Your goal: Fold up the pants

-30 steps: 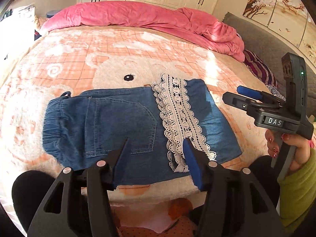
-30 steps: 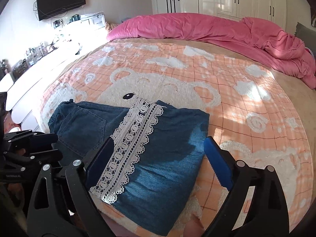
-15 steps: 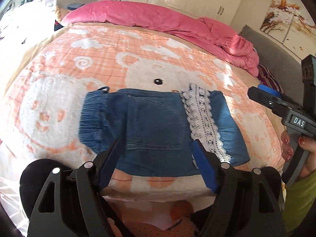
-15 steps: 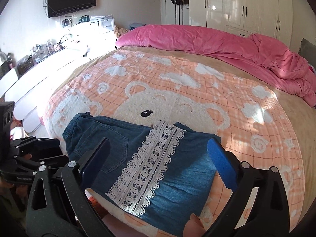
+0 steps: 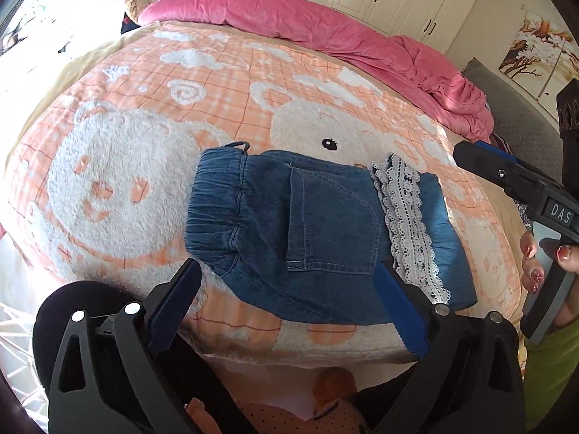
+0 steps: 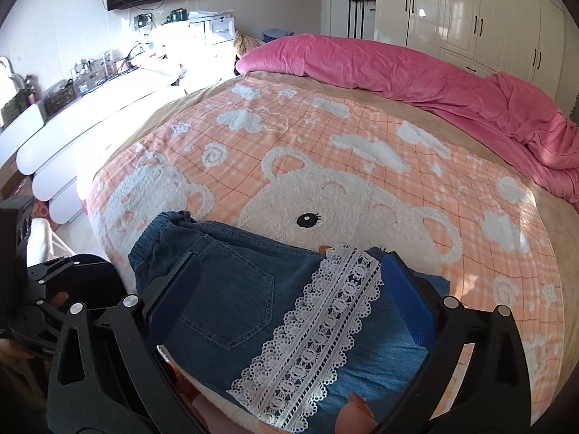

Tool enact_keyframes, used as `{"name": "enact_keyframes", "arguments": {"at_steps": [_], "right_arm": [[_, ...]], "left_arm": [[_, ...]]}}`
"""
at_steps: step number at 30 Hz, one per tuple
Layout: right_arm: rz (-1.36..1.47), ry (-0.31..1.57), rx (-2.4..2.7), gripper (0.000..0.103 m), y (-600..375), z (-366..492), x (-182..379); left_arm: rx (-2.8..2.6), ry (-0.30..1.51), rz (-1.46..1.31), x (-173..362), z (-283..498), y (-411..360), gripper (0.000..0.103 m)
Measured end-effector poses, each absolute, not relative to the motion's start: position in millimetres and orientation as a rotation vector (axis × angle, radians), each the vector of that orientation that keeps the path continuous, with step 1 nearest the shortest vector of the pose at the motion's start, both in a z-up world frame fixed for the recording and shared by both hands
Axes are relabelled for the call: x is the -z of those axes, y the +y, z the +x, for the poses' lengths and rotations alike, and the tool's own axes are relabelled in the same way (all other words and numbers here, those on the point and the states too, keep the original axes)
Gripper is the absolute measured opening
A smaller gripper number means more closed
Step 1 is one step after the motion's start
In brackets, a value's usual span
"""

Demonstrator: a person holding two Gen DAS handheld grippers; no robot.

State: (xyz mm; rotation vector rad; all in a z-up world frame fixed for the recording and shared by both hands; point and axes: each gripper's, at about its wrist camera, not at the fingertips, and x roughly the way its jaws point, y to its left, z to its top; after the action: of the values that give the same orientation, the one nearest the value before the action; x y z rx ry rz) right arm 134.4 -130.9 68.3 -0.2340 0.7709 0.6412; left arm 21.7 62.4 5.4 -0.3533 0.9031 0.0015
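The blue denim pants [image 5: 311, 231] lie folded into a compact rectangle near the front edge of the bed, elastic waistband to the left and a white lace hem [image 5: 409, 224] across the right part. They also show in the right wrist view [image 6: 253, 300]. My left gripper [image 5: 286, 303] is open and empty, hovering just above the near edge of the pants. My right gripper [image 6: 286, 289] is open and empty above the pants; it shows in the left wrist view [image 5: 514, 184] off to the right.
The bed has an orange bear-pattern blanket [image 5: 144, 152]. A pink duvet [image 5: 325, 32] is bunched along the far side. White wardrobes [image 6: 488, 14] stand behind. A white dresser with clutter [image 6: 90, 83] stands on the left.
Both grippers have pulled back and lifted away from the pants, so the folded pants look smaller and farther off. The pants have not moved.
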Motion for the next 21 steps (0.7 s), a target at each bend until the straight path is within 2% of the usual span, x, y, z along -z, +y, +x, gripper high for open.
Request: {"name": "enact_keyframes", "arguments": {"at_steps": [21], "right_arm": [[-0.316, 0.960, -0.840, 0.094, -62, 180, -27]], "left_arm": [[-0.015, 0.978, -0.470, 38, 46, 80, 0.098]]}}
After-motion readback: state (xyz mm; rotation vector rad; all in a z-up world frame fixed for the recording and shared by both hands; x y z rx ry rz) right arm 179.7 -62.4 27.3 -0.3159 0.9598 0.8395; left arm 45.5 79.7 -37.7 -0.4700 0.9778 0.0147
